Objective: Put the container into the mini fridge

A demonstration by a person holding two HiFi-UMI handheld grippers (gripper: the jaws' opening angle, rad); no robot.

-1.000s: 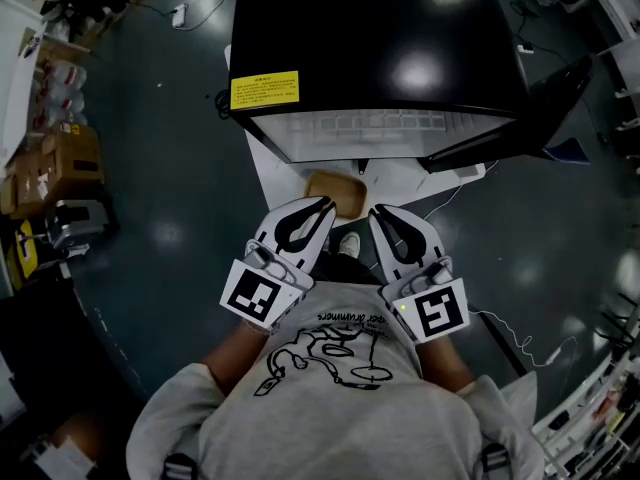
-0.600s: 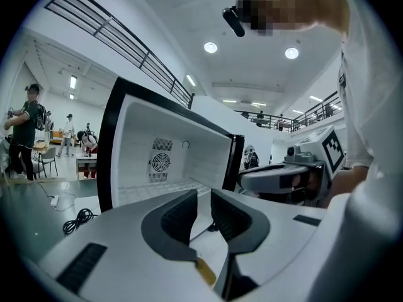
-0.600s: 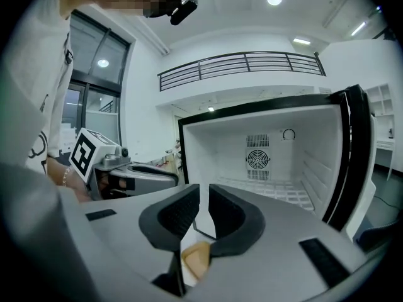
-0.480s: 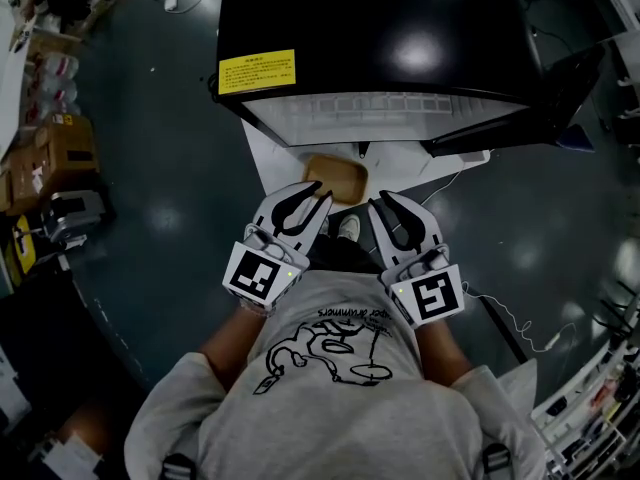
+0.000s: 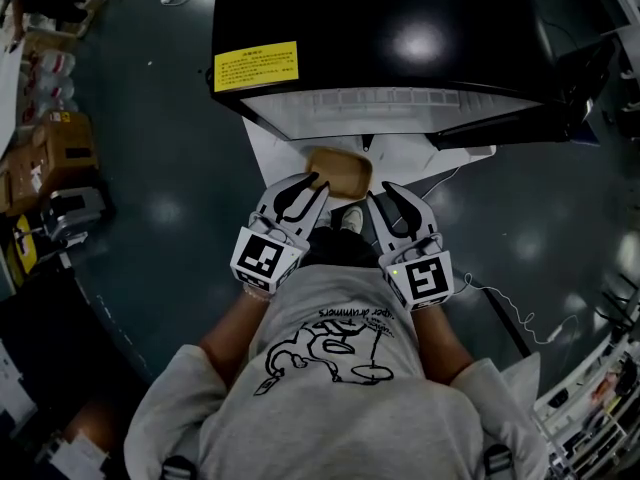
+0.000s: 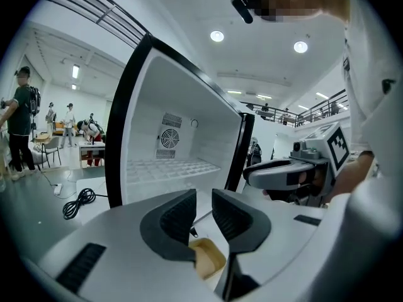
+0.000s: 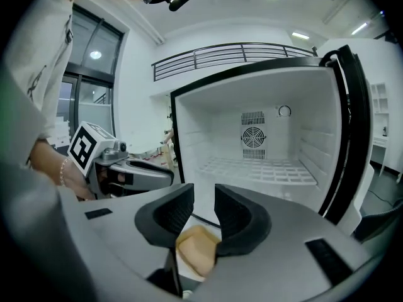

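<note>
One yellow label [image 5: 256,66] sits at the front left corner of the mini fridge's [image 5: 400,28] black top, printed with several lines of dark text too small to read. Each gripper carries a cube with a black-and-white square marker and no lettering. The person's grey shirt [image 5: 330,388] bears a line drawing under a row of writing that cannot be made out reliably. The fridge door [image 5: 520,118] stands swung open at the right in the head view. The gripper views show a white interior with a wire shelf [image 7: 258,168] and a round fan grille [image 7: 253,138] on the back wall. The container [image 5: 338,173], a shallow tan tray, lies on a white sheet [image 5: 285,158] on the floor, just in front of the fridge opening. The left gripper [image 5: 305,190] and the right gripper [image 5: 385,200] are held side by side over it, both pointing toward the fridge. The container lies ahead of and below their tips, nearer the left one. In each gripper view it shows low in the frame, under the gap between the jaws and not between the pads. Both pairs of jaws have just been opening. They stand a narrow gap apart with nothing between them, so neither gripper holds anything. A shoe [image 5: 349,220] shows between the two grippers.
</note>
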